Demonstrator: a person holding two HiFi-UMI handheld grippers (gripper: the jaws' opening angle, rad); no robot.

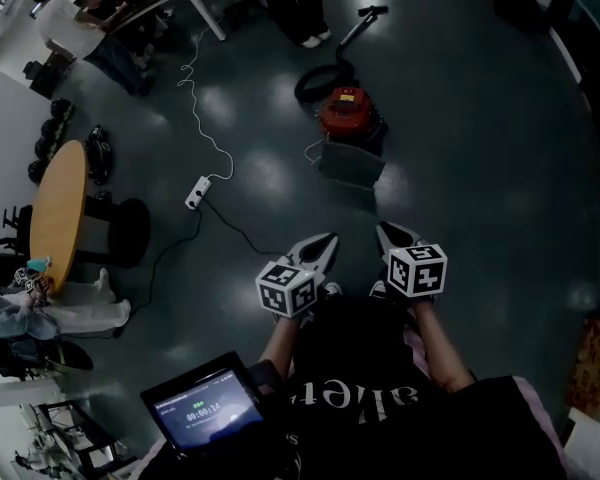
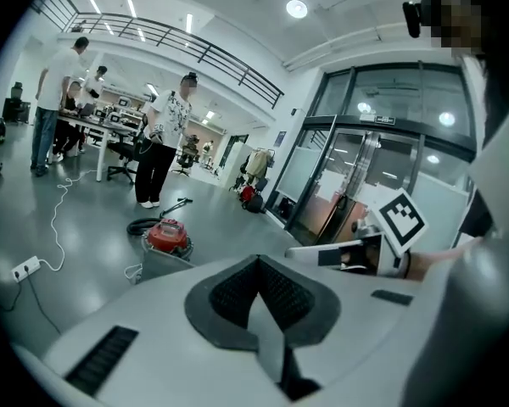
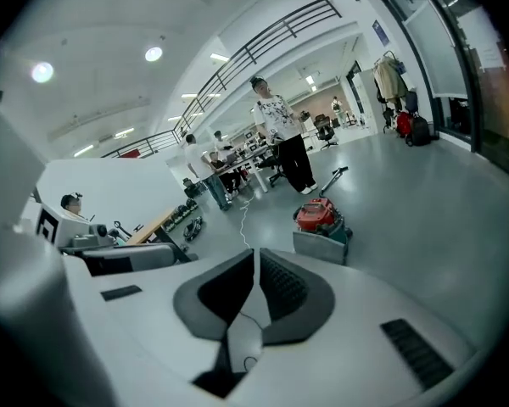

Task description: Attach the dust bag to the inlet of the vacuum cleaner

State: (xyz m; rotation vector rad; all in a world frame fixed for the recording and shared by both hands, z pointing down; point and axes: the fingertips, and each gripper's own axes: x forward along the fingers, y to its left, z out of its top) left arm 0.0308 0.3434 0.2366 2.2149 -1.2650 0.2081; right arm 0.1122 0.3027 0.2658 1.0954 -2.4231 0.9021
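Note:
A red canister vacuum cleaner (image 1: 350, 113) stands on the dark floor ahead, its black hose (image 1: 320, 76) curled behind it. A grey dust bag (image 1: 351, 163) stands upright against its near side. Both also show in the left gripper view, vacuum cleaner (image 2: 168, 234) and dust bag (image 2: 159, 262), and in the right gripper view, vacuum cleaner (image 3: 316, 214) and dust bag (image 3: 321, 246). My left gripper (image 1: 325, 243) and right gripper (image 1: 388, 234) are held side by side in the air, well short of the bag. Both point toward it, shut and holding nothing.
A white power strip (image 1: 197, 192) and its cables lie on the floor to the left. Farther left is a round wooden table (image 1: 58, 213) with a chair. A person (image 1: 298, 8) stands behind the vacuum cleaner, others at a desk (image 1: 100, 13). Glass doors (image 2: 382, 142) are on the right.

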